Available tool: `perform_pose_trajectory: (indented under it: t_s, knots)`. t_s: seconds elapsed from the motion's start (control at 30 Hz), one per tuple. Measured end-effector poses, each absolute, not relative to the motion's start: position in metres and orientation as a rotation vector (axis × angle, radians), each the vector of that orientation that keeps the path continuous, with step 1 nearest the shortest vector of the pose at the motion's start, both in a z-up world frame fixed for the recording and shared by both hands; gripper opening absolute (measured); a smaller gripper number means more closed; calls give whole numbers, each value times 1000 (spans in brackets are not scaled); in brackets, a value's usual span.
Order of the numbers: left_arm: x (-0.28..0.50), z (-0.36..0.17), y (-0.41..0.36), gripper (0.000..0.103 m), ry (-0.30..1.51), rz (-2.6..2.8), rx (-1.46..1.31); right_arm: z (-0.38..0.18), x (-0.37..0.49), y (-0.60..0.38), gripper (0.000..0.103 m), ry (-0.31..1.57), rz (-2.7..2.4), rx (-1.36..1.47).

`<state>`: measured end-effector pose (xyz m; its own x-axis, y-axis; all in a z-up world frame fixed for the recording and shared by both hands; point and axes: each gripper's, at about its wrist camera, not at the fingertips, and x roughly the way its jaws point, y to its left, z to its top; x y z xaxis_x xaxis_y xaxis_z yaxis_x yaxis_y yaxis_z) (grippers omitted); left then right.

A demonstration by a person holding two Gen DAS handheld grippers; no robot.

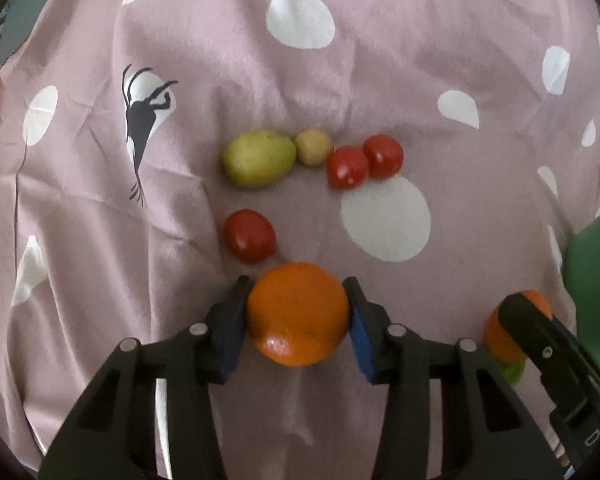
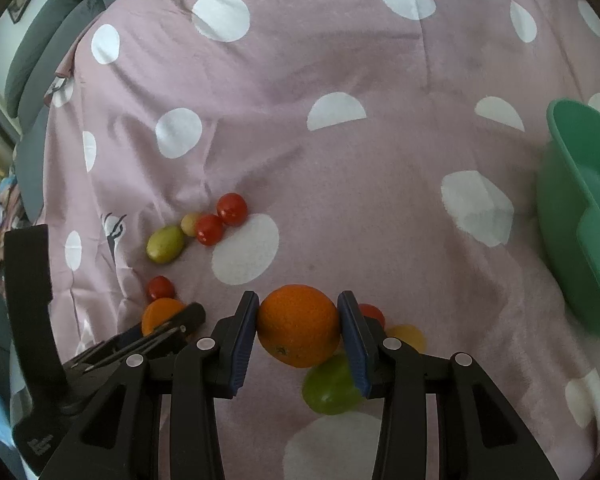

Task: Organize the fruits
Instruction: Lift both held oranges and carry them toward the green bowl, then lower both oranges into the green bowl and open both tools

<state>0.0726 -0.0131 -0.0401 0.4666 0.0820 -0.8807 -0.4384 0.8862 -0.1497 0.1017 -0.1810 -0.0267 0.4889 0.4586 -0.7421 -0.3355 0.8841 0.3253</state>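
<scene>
My left gripper (image 1: 298, 308) is shut on an orange (image 1: 298, 314), its blue pads against both sides. My right gripper (image 2: 299, 322) is shut on a second orange (image 2: 299, 326); that orange also shows in the left wrist view (image 1: 534, 302) behind the right gripper's finger. On the pink spotted cloth (image 1: 340, 80) lie a green pear-like fruit (image 1: 259, 158), a small tan fruit (image 1: 313, 147), two red tomatoes (image 1: 346, 167) (image 1: 384, 156) and a third tomato (image 1: 250, 235). Below the right gripper lie a green fruit (image 2: 328, 386), a yellow fruit (image 2: 410, 336) and a red tomato (image 2: 372, 312).
A green plastic basin (image 2: 580, 200) stands at the right, also in the left wrist view (image 1: 592, 280). Grey cushions (image 2: 40, 60) lie at the far left edge of the cloth.
</scene>
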Motion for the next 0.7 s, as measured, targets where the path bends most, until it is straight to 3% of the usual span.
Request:
perform_pose_trajectory:
  t_s: [0.17,0.4,0.7]
  knots:
    - [70,-34,-18,44,1029,315,-390,-26,105,-183,42,938,465,140]
    - [64,24,-60,44,881,160,-350,1,101,-218,42,822,356,152]
    - [84,38,-142,44,901,-21,-237,19,106,-286,42,748,206,217]
